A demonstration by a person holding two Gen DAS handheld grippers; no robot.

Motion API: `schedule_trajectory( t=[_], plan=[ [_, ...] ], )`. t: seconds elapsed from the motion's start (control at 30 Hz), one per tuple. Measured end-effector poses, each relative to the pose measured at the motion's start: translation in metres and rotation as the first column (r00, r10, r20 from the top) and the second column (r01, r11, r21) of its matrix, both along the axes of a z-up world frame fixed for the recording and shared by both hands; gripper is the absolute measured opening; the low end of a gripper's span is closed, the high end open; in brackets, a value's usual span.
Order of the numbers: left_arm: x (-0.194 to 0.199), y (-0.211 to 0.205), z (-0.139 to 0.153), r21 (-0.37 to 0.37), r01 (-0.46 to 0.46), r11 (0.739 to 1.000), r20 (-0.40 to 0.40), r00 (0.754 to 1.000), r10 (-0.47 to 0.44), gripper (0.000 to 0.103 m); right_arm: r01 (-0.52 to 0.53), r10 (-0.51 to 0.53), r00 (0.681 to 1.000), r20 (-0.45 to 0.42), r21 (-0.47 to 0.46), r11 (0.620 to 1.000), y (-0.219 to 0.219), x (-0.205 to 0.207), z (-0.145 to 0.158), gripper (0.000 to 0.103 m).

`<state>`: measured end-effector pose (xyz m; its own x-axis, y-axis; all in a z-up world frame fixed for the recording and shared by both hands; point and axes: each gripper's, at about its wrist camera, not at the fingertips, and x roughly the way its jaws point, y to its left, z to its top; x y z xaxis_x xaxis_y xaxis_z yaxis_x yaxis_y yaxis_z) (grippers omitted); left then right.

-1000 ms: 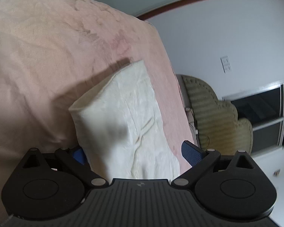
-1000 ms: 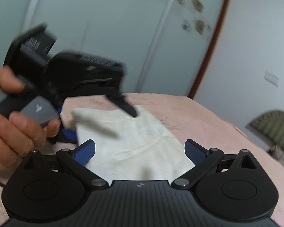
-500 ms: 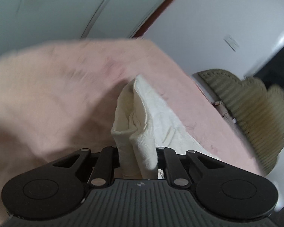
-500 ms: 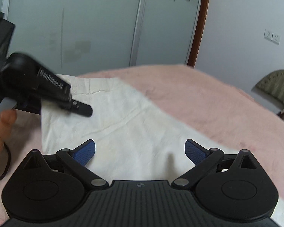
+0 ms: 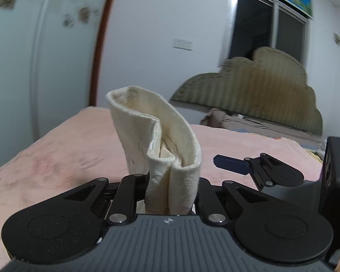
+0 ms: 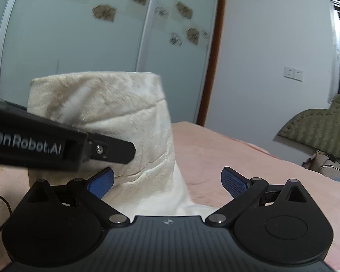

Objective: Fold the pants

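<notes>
**Left jaws clamp the pants and raise an end off the bed**

While the right gripper (image 6: 167, 179) waits with its jaws spread and nothing between them, the left gripper (image 5: 172, 188) has just closed: a second ago its jaws stood wide around flat cloth, and now they are pinching a bunched, doubled edge of the cream pants (image 5: 161, 149). That end stands up from the bed (image 5: 56, 154) like a loose tube, where before it lay flat; the rest trails down onto the bed just ahead of the right gripper. The left gripper has also rolled, since the room sits level in its view now. I judge a fold has begun: the lifted end looks ready to be carried over the part that lies flat.

A pink, plush blanket covers the bed. Behind it are frosted sliding doors (image 6: 79, 45) with flower prints, a white wall with a switch plate (image 6: 293, 73), an olive scalloped headboard (image 5: 256, 95) and a dark window (image 5: 267, 27).
</notes>
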<state>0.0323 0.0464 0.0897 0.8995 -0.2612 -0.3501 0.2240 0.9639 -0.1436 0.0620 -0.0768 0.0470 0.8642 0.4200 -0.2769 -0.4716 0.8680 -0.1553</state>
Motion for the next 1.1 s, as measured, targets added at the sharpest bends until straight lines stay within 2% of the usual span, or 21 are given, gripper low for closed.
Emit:
schedule_trajectory(
  t=[0.1, 0.23, 0.33, 0.43, 0.53, 0.77, 1.1],
  plan=[
    [-0.004, -0.031, 0.003, 0.017, 0.061, 0.998, 0.01, 0.998, -0.062, 0.014, 0.029, -0.03, 0.999, 0.016, 0.034, 0.999, -0.029, -0.009, 0.0, 0.102],
    [-0.002, -0.077, 0.003, 0.028, 0.146, 0.989, -0.001, 0.989, -0.146, 0.015, 0.088, -0.087, 0.996, -0.007, 0.092, 0.992, -0.072, -0.02, 0.0, 0.102],
    [-0.001, -0.115, -0.007, 0.051, 0.204, 0.978, -0.012, 0.979, -0.203, 0.017, 0.125, -0.123, 0.992, -0.03, 0.106, 0.986, -0.102, -0.025, -0.003, 0.102],
    [-0.008, -0.155, -0.02, 0.115, 0.246, 0.962, -0.009, 0.969, -0.247, 0.018, 0.149, -0.144, 0.988, -0.057, 0.099, 0.984, -0.127, -0.027, -0.006, 0.102],
    [-0.006, -0.179, -0.032, 0.1, 0.303, 0.948, -0.037, 0.953, -0.301, 0.019, 0.173, -0.165, 0.983, -0.083, 0.101, 0.98, -0.154, -0.034, -0.014, 0.102],
    [-0.007, -0.219, -0.05, 0.1, 0.4, 0.911, -0.06, 0.916, -0.396, 0.019, 0.249, -0.24, 0.966, -0.096, 0.099, 0.963, -0.191, -0.05, -0.025, 0.102],
    [-0.005, -0.235, -0.067, 0.083, 0.431, 0.898, -0.079, 0.901, -0.425, 0.02, 0.289, -0.278, 0.952, -0.125, 0.086, 0.953, -0.216, -0.052, -0.041, 0.102]
  ],
)
